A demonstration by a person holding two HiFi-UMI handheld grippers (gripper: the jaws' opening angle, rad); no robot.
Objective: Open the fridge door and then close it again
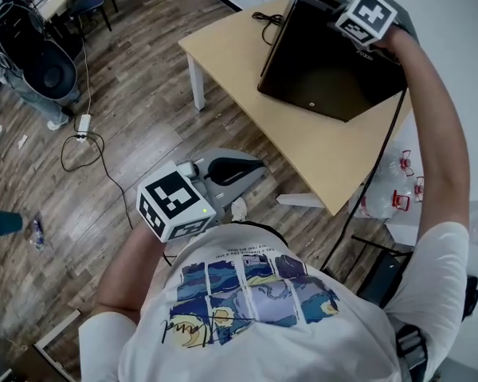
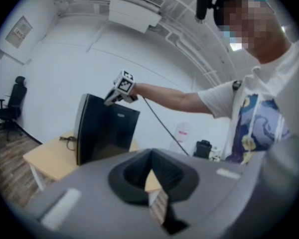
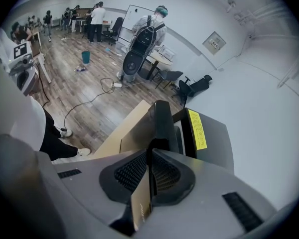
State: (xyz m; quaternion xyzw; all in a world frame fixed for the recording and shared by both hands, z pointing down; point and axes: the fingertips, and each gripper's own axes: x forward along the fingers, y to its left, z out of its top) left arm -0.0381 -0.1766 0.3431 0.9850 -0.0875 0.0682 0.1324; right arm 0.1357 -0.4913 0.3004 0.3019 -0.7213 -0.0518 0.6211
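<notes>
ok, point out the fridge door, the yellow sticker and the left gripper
fridge door [image 1: 323,66], head view, middle of black front face.
yellow sticker [image 3: 197,129], right gripper view, centre of the label.
left gripper [image 2: 150,154], left gripper view, where its jaw tips meet.

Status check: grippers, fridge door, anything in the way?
Left gripper shut, empty, held low. Right gripper shut, tips at top edge of fridge door. Door ajar. Nothing seen in its swing.
</notes>
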